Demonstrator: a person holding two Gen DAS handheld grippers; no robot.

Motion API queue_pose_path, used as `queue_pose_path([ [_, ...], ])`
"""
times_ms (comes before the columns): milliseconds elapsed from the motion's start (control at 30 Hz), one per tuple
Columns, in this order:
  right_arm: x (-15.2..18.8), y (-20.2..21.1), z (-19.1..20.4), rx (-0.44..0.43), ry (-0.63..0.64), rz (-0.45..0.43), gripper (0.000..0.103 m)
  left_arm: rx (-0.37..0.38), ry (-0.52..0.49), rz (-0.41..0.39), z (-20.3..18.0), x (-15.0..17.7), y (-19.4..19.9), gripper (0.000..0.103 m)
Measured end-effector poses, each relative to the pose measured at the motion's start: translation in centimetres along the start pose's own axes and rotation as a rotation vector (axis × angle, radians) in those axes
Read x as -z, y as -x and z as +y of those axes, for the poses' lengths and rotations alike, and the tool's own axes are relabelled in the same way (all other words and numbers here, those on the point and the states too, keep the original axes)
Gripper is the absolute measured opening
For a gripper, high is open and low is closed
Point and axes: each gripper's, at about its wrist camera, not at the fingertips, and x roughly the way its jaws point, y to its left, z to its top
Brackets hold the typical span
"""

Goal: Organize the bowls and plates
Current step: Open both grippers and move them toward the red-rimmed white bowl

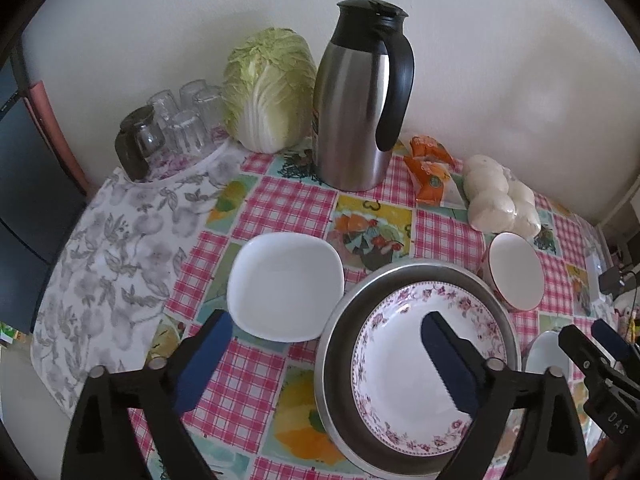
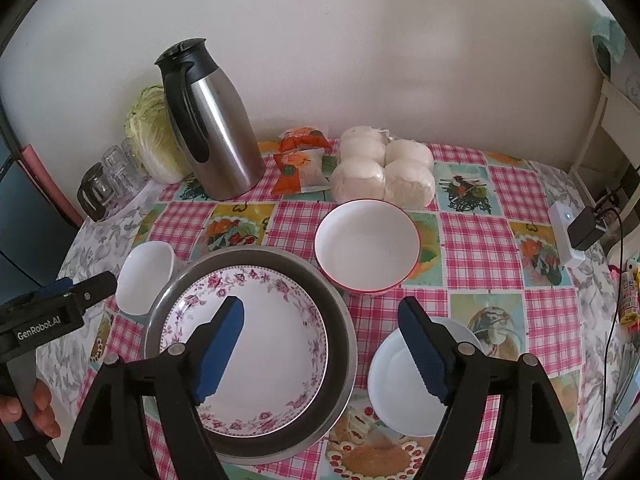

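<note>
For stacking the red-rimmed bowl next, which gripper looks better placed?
Probably the right gripper: open and empty, with the red-rimmed bowl just ahead of its fingers. The left gripper, also open, sits nearer the square white dish, with the bowl far off.

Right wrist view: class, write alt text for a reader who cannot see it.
A floral plate sits inside a metal pan on a checked tablecloth, framed by the open, empty right hand-held gripper. Around it stand a red-rimmed bowl, two white dishes, a steel jug and wrapped buns.

Floral plate inside steel basin
</note>
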Motion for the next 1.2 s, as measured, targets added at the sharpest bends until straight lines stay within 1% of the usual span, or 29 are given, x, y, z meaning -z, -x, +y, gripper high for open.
queue_pose_path([
  [67, 0.0, -0.1, -0.3, 0.003, -0.01, 0.004, 0.084, -0.015, -0.002, -0.002, -0.2, 0.0, -0.1, 0.1],
  [233, 0.0, -0.5, -1.3, 0.012, -0.031, 0.011, 0.085, -0.034, 0.011, -0.018, -0.9, -0.2, -0.5, 0.103],
  [333, 0.0, -0.4, -1.7, 0.013, -0.036, -0.001, 0.093, -0.048, 0.022, -0.029, -1.2, -0.5, -0.8, 0.103],
  [500, -0.3, -0.6, -2.6, 0.015, -0.049, -0.014, 0.093, -0.063, 0.022, -0.033, -2.0, -0.7, -1.5, 0.103],
  [667, -0.6, -1.2, -4.0, 0.008, -0.086, -0.021, 0.093, -0.062, 0.015, -0.036, -3.1, -0.9, -2.1, 0.103],
  [833, -1.0, -1.5, -5.7, 0.012, -0.126, -0.051, 0.093, -0.05, 0.006, -0.062, -4.2, -1.3, -2.6, 0.103],
  [1100, -1.7, -2.0, -8.8, 0.004, -0.212, -0.126, 0.093, -0.015, 0.011, -0.117, -5.4, -1.8, -3.4, 0.103],
  [1200, -1.9, -2.4, -9.7, 0.02, -0.224, -0.139, 0.093, -0.015, 0.011, -0.138, -5.8, -1.9, -3.6, 0.103],
])
